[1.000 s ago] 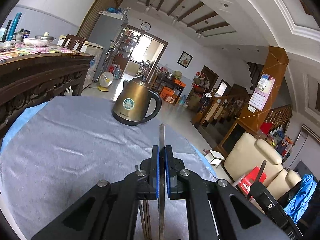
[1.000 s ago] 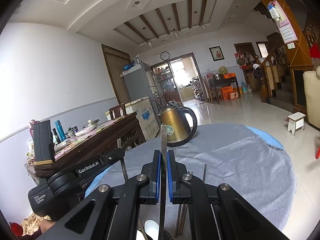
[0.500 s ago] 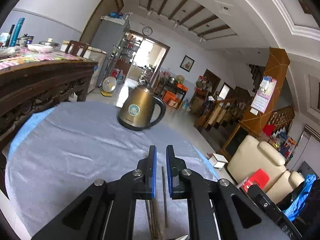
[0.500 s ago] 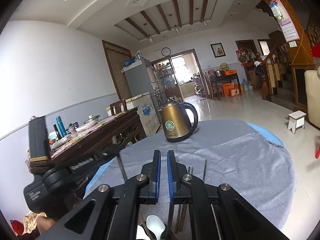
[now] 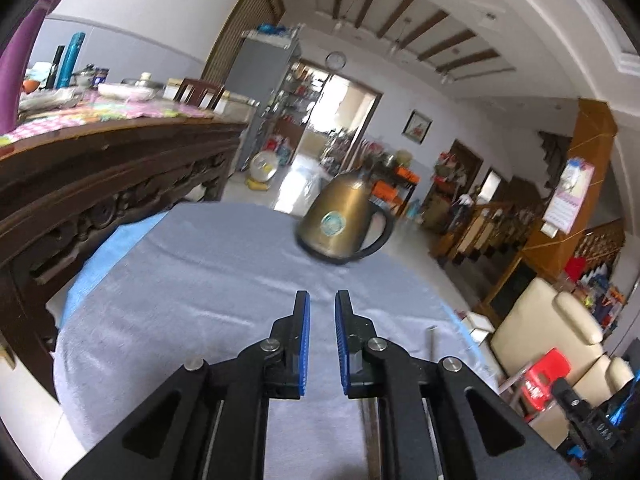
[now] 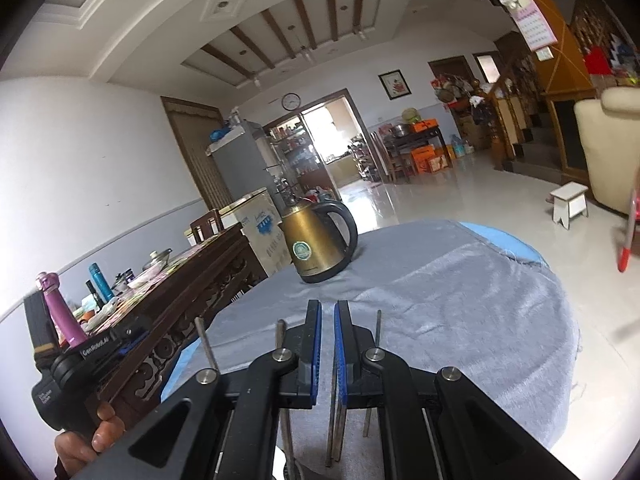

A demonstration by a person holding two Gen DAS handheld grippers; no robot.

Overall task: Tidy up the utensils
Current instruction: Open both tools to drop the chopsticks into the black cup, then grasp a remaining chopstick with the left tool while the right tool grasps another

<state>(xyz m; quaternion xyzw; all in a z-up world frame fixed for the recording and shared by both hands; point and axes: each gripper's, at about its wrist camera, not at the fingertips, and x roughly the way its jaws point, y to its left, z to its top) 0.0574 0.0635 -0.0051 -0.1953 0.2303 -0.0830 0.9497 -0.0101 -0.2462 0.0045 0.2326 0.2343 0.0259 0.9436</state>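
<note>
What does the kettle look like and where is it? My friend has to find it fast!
Find the round table with the grey cloth. At its far edge stands the kettle: gold metal, black handle, round green sticker. It is the only tall thing there; the utensils lie flat.

The right tool hides the utensils' lower ends; the kettle is blurred.

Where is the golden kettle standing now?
The golden kettle stands upright at the far side of the grey cloth, beyond both grippers and ahead of the utensils, near the dark wooden sideboard.
</note>
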